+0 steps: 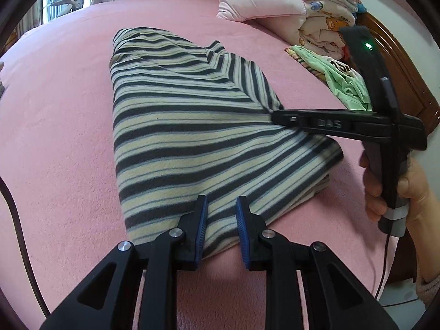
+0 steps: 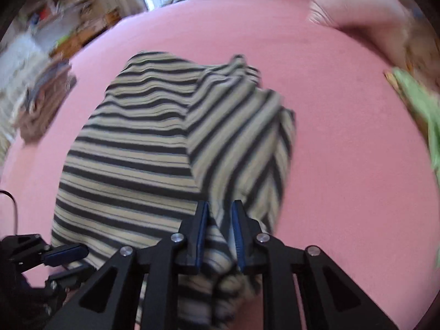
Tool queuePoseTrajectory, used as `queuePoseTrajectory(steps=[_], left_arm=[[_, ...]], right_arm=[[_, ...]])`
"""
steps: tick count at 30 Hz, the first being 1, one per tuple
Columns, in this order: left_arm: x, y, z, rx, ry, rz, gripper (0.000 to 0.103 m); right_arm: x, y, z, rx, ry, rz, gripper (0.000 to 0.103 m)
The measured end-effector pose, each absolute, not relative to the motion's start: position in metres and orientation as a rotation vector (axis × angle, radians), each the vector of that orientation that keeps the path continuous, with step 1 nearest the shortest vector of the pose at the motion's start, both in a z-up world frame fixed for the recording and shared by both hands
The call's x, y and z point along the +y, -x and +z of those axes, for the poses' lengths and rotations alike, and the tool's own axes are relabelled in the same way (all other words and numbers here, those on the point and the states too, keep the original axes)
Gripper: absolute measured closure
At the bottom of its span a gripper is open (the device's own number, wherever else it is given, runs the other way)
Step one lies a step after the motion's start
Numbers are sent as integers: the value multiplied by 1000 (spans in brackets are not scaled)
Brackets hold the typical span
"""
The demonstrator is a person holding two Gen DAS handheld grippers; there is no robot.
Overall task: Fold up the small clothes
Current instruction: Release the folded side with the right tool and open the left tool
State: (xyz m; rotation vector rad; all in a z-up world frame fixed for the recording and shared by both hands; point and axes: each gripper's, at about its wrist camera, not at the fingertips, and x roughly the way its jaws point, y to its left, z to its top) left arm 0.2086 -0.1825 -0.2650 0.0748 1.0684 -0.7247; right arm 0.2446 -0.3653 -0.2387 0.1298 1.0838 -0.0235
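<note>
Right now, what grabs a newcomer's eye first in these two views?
The striped garment dominates, spread mid-bed on the pink blanket. Both grippers pinch it: the left gripper at its near edge, the right gripper gripping a lifted fold on its right side. A stack of folded clothes sits far right.

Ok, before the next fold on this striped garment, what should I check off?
1. Right claw pinching the striped garment: ok, the stripes converge at its tips.
2. Left claw gripping the near hem: cannot tell; cloth lies in its gap, pressure unclear.
3. Pink bedspread bare to the left of the garment: ok.
4. Green garment apart from the striped one: ok.
5. Right wrist view sharp: not ok, blurred.
</note>
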Motion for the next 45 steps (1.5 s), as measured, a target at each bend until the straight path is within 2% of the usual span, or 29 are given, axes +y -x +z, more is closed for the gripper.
queuePoseTrajectory(steps=[5, 7, 11, 16, 21, 24, 27, 32, 40, 45], left_arm=[[-181, -211, -260, 1091, -70, -709, 82], [-178, -209, -257, 1100, -63, -709, 77], [-170, -198, -240, 1094, -56, -702, 58], [-148, -197, -218, 1072, -47, -641, 44], [-117, -217, -198, 1041, -48, -556, 42], [-106, -242, -186, 1030, -33, -529, 37], [-104, -272, -180, 1028, -23, -514, 31], [-120, -327, -193, 1105, -4, -545, 28], [-151, -395, -240, 1232, 122, -571, 28], [-163, -426, -267, 1266, 178, -550, 28]], right_arm=[[-374, -232, -229, 1088, -140, -54, 86], [-379, -226, -217, 1083, -213, -37, 86], [-394, -212, -199, 1059, -329, -11, 81], [-397, -204, -181, 1044, -378, -11, 77], [-398, -198, -168, 1024, -456, -5, 48], [-396, -203, -170, 1035, -476, -9, 40], [-394, -211, -180, 1069, -498, -2, 40], [-398, -224, -206, 1125, -528, 1, 40], [-403, -235, -250, 1229, -600, 31, 40], [-402, -235, -260, 1226, -596, 56, 37]])
